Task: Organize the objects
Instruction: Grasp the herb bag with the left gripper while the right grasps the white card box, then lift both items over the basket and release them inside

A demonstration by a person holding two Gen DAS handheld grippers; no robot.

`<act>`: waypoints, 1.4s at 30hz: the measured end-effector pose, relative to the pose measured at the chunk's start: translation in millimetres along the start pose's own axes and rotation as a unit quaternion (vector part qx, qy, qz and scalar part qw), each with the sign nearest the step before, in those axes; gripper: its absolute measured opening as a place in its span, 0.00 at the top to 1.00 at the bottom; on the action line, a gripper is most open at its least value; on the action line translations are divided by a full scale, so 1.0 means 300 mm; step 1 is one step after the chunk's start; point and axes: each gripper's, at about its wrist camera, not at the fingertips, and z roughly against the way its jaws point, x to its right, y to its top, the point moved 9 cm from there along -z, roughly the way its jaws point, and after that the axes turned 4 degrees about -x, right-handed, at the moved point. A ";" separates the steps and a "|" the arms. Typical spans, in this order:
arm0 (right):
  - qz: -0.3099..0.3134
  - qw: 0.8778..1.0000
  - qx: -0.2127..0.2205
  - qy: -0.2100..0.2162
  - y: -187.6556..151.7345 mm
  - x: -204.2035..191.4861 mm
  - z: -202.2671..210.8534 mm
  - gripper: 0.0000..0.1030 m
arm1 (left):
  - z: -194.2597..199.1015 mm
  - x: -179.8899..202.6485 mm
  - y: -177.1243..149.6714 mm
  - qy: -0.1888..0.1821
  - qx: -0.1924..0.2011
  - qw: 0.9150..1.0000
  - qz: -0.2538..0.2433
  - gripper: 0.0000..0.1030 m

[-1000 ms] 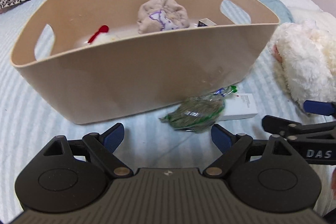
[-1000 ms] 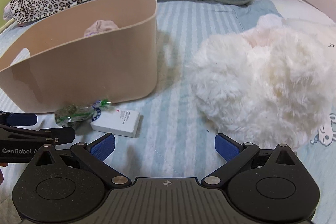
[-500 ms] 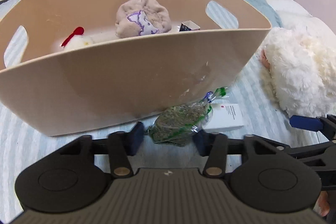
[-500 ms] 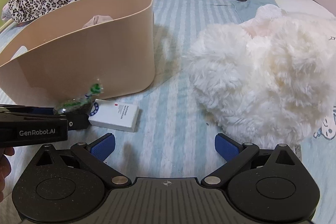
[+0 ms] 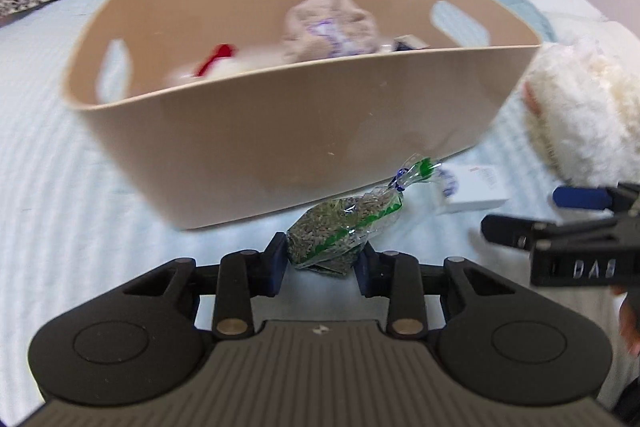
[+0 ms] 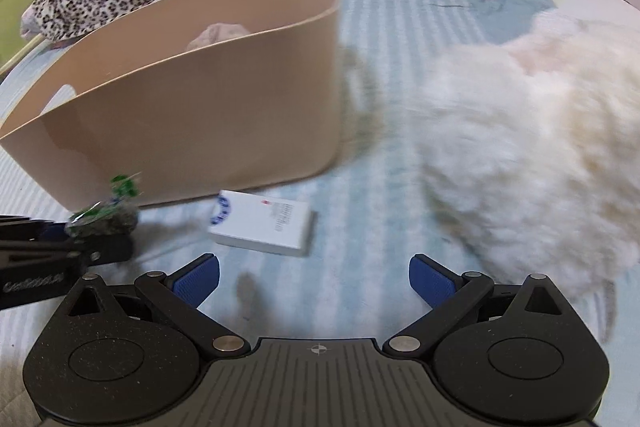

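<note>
Left gripper (image 5: pixel 322 259) clamps the herb bag (image 5: pixel 344 227), seemingly lifted; next, carry it over the bin (image 5: pixel 280 131) ahead. Right gripper (image 6: pixel 314 281) hangs spread, empty.

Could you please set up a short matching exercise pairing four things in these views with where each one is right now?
Things:
1. herb bag
2. white box
3. fluffy toy
4. rolled cloth

Places:
A. inside the tub
B. lying on the bed, in front of the tub
C. between the left gripper's fingers
D. on the bed, right of the tub

Pairs: 1-C, 2-B, 3-D, 4-A
</note>
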 end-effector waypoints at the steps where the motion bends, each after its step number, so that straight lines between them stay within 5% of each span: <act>1: 0.003 1.000 -0.001 0.003 0.006 -0.017 -0.013 0.00 | 0.005 -0.025 -0.006 0.011 -0.001 1.000 0.002 0.65; 8: 0.018 1.000 0.002 -0.013 0.056 -0.105 -0.118 0.02 | -0.004 -0.156 -0.037 0.034 -0.015 0.998 0.044 0.65; 11: 0.010 1.000 0.001 -0.013 0.082 -0.120 -0.141 0.11 | -0.003 -0.172 -0.034 0.027 -0.013 0.998 0.048 0.65; 15: 0.014 1.000 0.010 -0.013 0.092 -0.132 -0.138 0.45 | -0.003 -0.175 -0.031 0.020 -0.012 0.998 0.051 0.65; 28: 0.045 0.999 0.023 -0.005 0.031 -0.134 0.021 0.45 | 0.059 -0.156 -0.034 0.015 0.001 0.999 0.047 0.65; 42: 0.027 0.993 0.111 0.040 0.112 -0.105 0.360 0.45 | 0.298 -0.107 0.007 0.015 0.069 0.997 -0.016 0.65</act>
